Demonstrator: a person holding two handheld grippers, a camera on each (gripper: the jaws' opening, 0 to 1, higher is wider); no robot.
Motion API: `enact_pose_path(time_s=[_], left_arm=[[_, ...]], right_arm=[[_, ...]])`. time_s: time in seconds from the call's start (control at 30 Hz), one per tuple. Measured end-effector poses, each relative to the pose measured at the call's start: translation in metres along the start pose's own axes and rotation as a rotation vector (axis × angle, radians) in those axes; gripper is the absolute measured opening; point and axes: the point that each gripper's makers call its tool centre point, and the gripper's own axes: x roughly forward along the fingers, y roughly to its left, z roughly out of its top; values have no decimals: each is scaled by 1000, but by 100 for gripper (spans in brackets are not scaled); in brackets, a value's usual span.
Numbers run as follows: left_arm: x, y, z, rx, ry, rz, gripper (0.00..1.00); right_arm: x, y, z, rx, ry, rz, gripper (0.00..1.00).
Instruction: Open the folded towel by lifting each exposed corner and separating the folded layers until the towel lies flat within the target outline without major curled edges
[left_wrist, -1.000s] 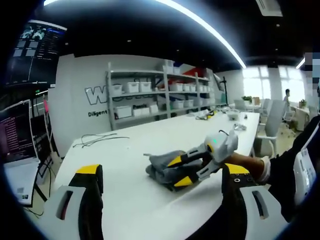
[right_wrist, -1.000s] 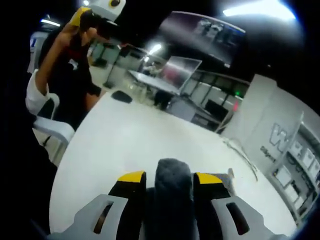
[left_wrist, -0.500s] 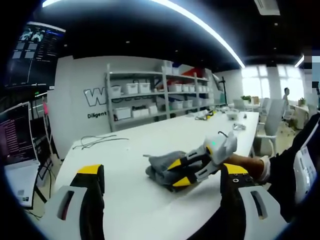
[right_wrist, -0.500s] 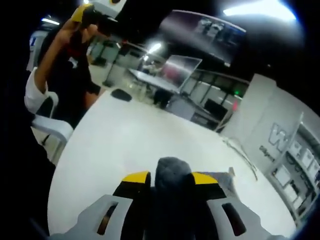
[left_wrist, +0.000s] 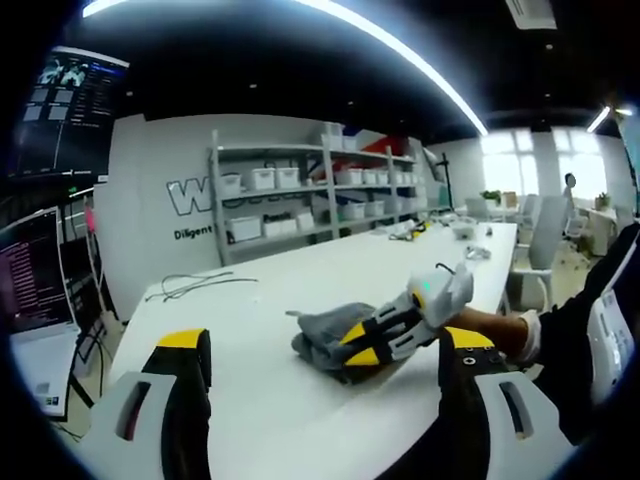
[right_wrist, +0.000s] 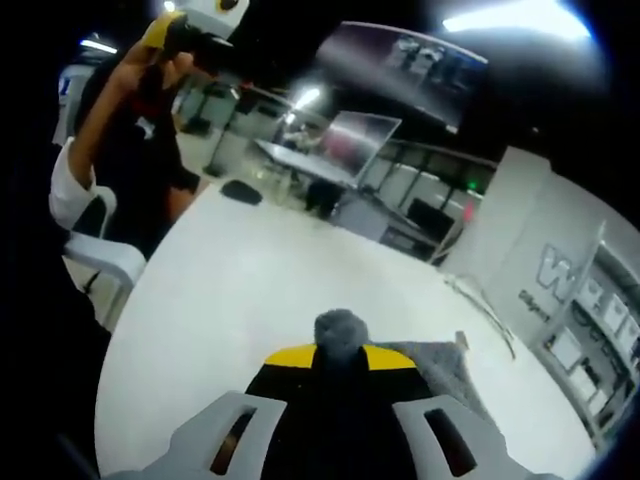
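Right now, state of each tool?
Left tool: open, holding nothing, above the table.
Right tool: shut on the towel.

The left gripper (left_wrist: 325, 350) is held above the white table (left_wrist: 250, 400) with its yellow-tipped jaws spread wide and nothing between them. Further along the table, a bunched grey towel (left_wrist: 325, 335) is pinched by the right gripper (left_wrist: 362, 343), whose jaws are closed on its near edge. Shelving with white bins (left_wrist: 300, 195) is seen against the back wall.
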Motion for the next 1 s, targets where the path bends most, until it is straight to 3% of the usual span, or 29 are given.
enact_pose_path(time_s=[1.0], left_arm=[[2, -1, -1, 23, 8, -5, 91]], right_arm=[[-16, -7, 13, 83, -75, -38, 5]])
